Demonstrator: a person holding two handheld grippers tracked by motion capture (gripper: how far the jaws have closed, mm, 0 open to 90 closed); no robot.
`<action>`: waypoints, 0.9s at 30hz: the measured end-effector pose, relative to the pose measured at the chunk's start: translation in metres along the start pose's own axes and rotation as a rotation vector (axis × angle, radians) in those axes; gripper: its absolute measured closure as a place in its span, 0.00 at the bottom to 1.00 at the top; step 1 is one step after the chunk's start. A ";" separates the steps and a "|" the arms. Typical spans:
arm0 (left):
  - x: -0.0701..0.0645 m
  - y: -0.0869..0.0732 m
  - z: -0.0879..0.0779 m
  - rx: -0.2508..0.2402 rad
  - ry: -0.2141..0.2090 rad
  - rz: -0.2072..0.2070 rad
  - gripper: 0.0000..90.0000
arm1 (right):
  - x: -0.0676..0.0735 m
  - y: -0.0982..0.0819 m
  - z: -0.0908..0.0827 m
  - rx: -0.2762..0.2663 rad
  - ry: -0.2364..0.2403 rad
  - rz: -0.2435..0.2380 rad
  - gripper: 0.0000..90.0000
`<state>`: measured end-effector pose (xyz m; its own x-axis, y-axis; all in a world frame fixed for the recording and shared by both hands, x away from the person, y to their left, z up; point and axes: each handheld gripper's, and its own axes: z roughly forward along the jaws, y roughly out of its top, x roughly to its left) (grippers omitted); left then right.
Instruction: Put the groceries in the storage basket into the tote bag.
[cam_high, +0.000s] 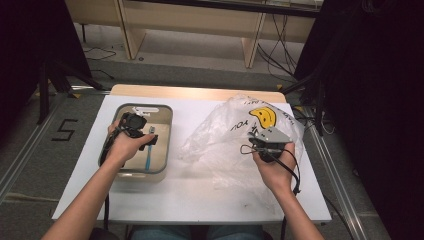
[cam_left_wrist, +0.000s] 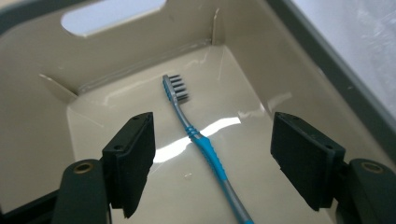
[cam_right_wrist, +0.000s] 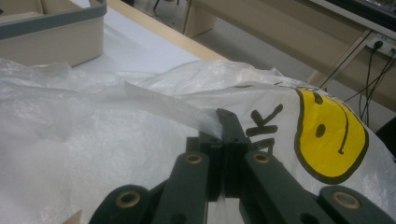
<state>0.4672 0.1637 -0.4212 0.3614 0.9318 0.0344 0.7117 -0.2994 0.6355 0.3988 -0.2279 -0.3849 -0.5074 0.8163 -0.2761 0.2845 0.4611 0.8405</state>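
- While the left gripper (cam_left_wrist: 212, 158) is hovering inside the beige rectangular plastic bin with a grey rim (cam_high: 167, 131), its jaws are standing apart, one on each side of the blue and grey plastic toothbrush (cam_left_wrist: 205, 149), and are not touching it.
- The toothbrush is lying flat on the bin floor, bristle head towards the far wall with the handle slot and handle running back between the jaws.
- For a sound pickup, the jaws are best lowered until the pads are level with the blue grip section and then closed squarely across it; the glossy floor is likely to let a thin handle skid, so a slow, centred closure is advisable.
- The pads should be kept clear of the bin walls during the descent.
- The right gripper (cam_right_wrist: 224, 135) is clamped together on a fold of the thin translucent white plastic bag printed with a yellow smiley face (cam_right_wrist: 331, 140), and is pinching the film near the black lettering.
- The bag is lying crumpled on the white table top (cam_high: 200, 200), to the right of the bin and apart from it.
- Bin contents: the toothbrush alone, as far as the floor is visible.
- Bag contents: these cannot be told, as the film is bunched and cloudy.
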 end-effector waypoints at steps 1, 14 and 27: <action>0.000 0.001 0.003 0.014 0.004 -0.006 0.34 | 0.000 0.000 0.000 0.000 0.000 0.000 1.00; 0.001 0.001 0.037 0.234 0.056 -0.053 0.40 | 0.001 0.000 0.000 0.003 0.003 -0.003 1.00; -0.003 0.003 0.048 0.309 0.064 -0.088 0.54 | 0.001 -0.001 0.000 0.002 0.006 -0.004 1.00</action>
<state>0.4976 0.1501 -0.4566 0.2591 0.9648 0.0440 0.8911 -0.2564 0.3745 0.3978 -0.2271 -0.3856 -0.5137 0.8121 -0.2767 0.2843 0.4654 0.8382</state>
